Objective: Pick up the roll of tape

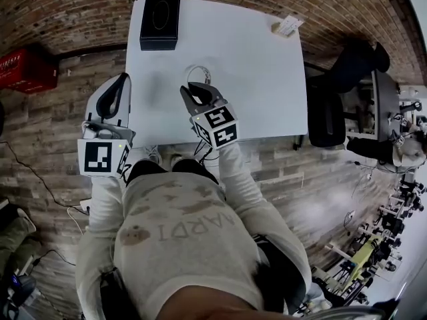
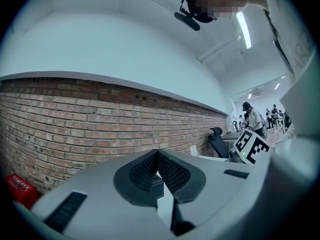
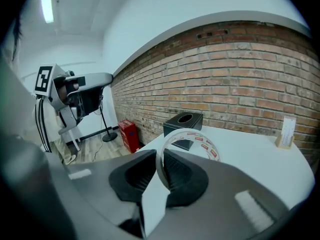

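The right gripper [image 3: 161, 160] pinches the roll of tape [image 3: 194, 140] by its wall, seemingly lifted above the table [image 1: 267, 59], middle of its near edge. The left gripper [image 2: 158, 156] has its jaws together, holding nothing. The pick-up looks nearly done; next, a steady squeeze.

1. Grey sweatshirt [image 1: 180, 239]: large pale capitals across the chest, seen upside down in the head view. They look like "ARPT", but the reading is uncertain.
2. Left cube [image 1: 102, 157] on the left gripper [image 1: 122, 79]: black-and-white square code markers, no letters or digits.
3. Right cube [image 1: 215, 125] on the right gripper [image 1: 190, 91]: the same kind of markers.
4. Clear roll of tape [image 3: 192, 140]: repeated red-and-white labels inside the ring, too small to read.
5. Red box [image 2: 20, 186]: white lettering, illegible.
6. Small white card [image 1: 287, 25]: print too small to read.
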